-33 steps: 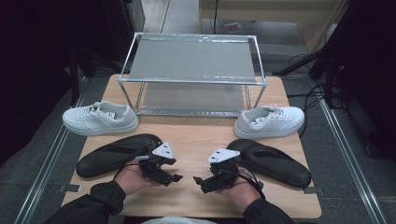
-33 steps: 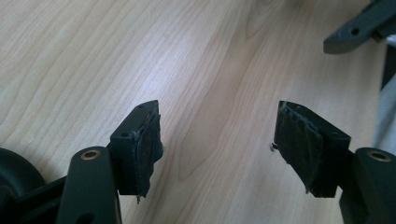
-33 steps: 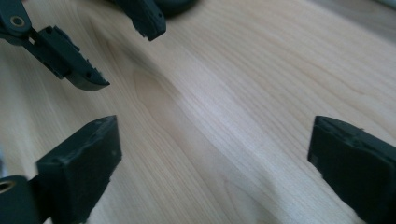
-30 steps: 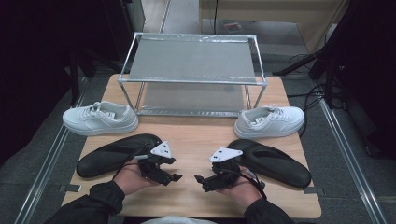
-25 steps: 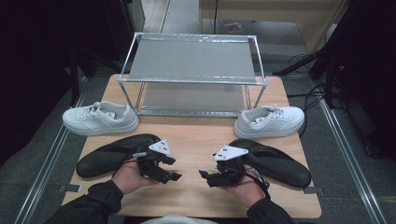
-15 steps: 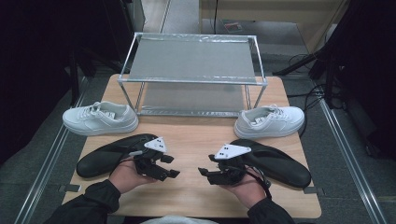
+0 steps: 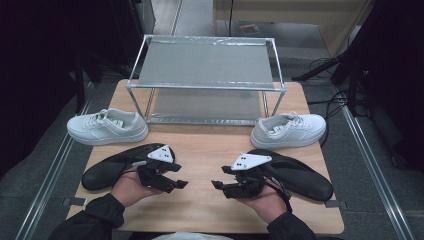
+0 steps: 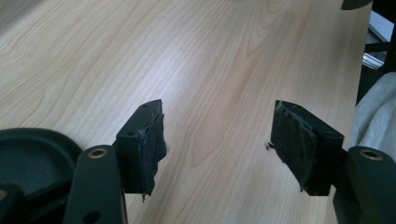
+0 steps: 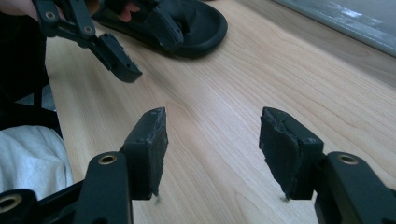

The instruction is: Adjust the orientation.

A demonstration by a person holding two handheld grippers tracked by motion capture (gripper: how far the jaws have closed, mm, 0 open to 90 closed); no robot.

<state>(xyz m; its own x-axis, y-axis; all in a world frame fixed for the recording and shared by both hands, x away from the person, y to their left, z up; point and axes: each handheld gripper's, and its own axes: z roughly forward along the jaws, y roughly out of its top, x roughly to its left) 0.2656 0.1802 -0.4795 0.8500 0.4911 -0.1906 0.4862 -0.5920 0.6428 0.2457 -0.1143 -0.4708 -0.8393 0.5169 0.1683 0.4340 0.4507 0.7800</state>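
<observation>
Both grippers, left gripper [image 7: 176, 181] and right gripper [image 7: 218, 186], hover released and empty over the light wooden table [image 7: 205, 150] between two flat black rubber slippers [image 7: 112, 166], likely light, floppy, best pinched at the strap or sole edge.

Hands cover part of each black sandal [image 7: 107, 170] in the high view

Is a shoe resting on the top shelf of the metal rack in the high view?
No, the top shelf of the metal rack is bare; both white sneakers sit on the table.
</observation>
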